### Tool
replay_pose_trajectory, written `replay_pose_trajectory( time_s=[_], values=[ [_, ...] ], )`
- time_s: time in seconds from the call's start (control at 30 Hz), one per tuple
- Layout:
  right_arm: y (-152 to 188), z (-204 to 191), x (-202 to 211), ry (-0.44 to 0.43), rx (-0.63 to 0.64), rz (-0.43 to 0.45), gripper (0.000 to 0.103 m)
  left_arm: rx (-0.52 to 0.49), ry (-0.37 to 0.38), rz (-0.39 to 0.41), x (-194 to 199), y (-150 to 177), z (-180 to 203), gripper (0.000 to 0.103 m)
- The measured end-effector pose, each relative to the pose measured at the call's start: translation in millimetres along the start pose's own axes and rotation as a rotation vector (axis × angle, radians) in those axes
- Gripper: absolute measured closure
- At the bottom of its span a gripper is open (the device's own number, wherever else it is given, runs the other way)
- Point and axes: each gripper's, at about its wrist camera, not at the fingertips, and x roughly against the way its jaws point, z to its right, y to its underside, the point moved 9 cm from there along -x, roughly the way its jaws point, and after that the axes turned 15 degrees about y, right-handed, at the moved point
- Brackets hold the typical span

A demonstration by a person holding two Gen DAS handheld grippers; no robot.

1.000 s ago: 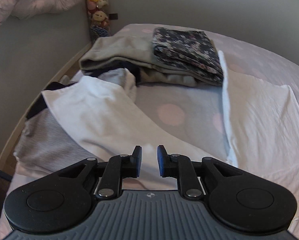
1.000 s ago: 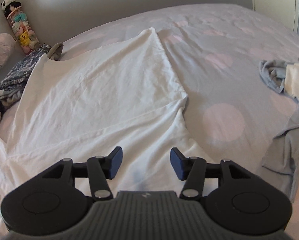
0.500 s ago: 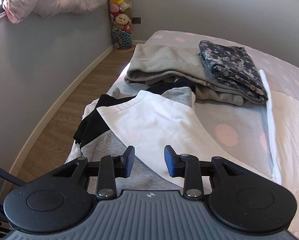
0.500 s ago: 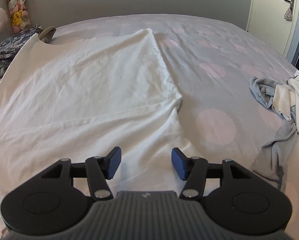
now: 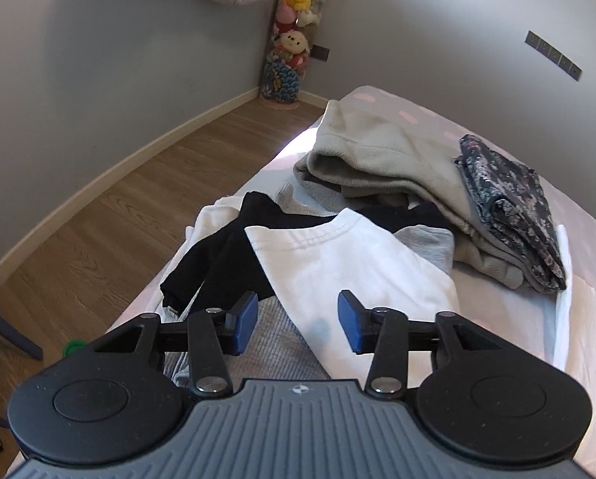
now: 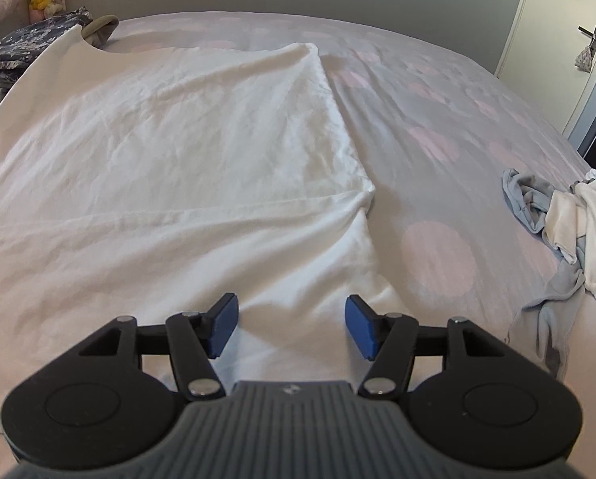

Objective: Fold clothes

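A white T-shirt (image 6: 186,151) lies spread flat on the bed, its sleeve (image 5: 350,255) stretching out over a heap of grey and black clothes (image 5: 226,263) near the bed's left edge. My left gripper (image 5: 298,323) hovers over that sleeve; its jaws are opening and nothing is between them. My right gripper (image 6: 290,327) hangs just above the shirt's near part by its right side seam; its jaws are opening too, with only cloth below them.
A folded beige garment (image 5: 381,159) and a dark floral one (image 5: 509,207) are stacked at the bed's far left. Crumpled grey and white clothes (image 6: 557,215) lie at the right. Wooden floor (image 5: 110,223), a plush-toy column (image 5: 290,40) and a door (image 6: 569,40) surround the bed.
The left gripper swung left from the spread shirt to the sleeve over the clothes heap, and its jaws widened. The right gripper sank slightly and opened a little more.
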Motion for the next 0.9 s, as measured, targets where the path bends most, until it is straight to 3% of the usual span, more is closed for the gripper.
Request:
replay_pose_trajectory(
  time_s=[0.1,0.17,0.27,0.47,0.7,0.9],
  values=[
    [0.8,-1.0,-1.3,0.003,0.006,-0.007,0.04,-0.009,-0.014,0.007,-9.1,-6.2,-2.3,0.074],
    [1.9,-2.0,-2.6,0.003,0.011,-0.014,0.04,-0.022,-0.024,0.008,-13.2,-10.1,-2.4,0.093],
    [2.9,-2.1,-4.6,0.002,0.009,-0.026,0.039,-0.056,-0.034,0.025,-14.8,-16.1,2.0,0.103],
    [2.2,-3.4,-6.9,0.004,0.008,-0.034,0.038,-0.18,-0.015,0.067,-0.3,-24.4,37.0,0.103],
    [0.6,-1.9,-2.7,-0.013,-0.001,-0.023,0.038,-0.249,0.103,0.091,30.9,-19.6,105.6,0.103],
    [-4.4,-2.4,6.5,-0.029,0.019,-0.026,0.038,-0.318,0.194,0.084,63.8,5.4,182.3,0.103]
  ],
)
